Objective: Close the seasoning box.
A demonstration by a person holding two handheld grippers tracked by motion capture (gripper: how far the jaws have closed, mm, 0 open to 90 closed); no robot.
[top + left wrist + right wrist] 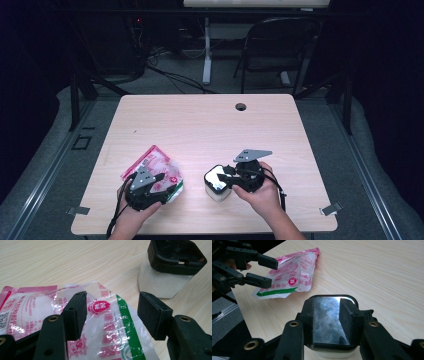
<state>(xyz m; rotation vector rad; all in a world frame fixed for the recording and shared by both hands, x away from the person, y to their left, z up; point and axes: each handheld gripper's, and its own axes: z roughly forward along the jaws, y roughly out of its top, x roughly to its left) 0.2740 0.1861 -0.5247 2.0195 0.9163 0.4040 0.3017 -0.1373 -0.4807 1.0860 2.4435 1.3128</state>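
Observation:
A pink, white and green plastic bag (159, 166) lies flat at the front left of the wooden table (210, 125). My left gripper (165, 184) hovers low over the bag's near end. Its jaws stand wide apart in the left gripper view (112, 302), with the bag (32, 307) beneath them and nothing pinched. To the right stands a white tub with a black lid (216, 189). My right gripper (223, 176) sits over that lid. Its jaws (327, 307) are spread above the shiny lid window (327, 325), and the pads do not press on it.
A cable hole (241, 106) is in the table's far edge. Beyond the table stand a dark folding chair (280, 45) and a white desk leg (207, 50). Metal clips (331, 209) mark the front corners. The bag (294, 277) and the left gripper (272, 272) lie left of the tub.

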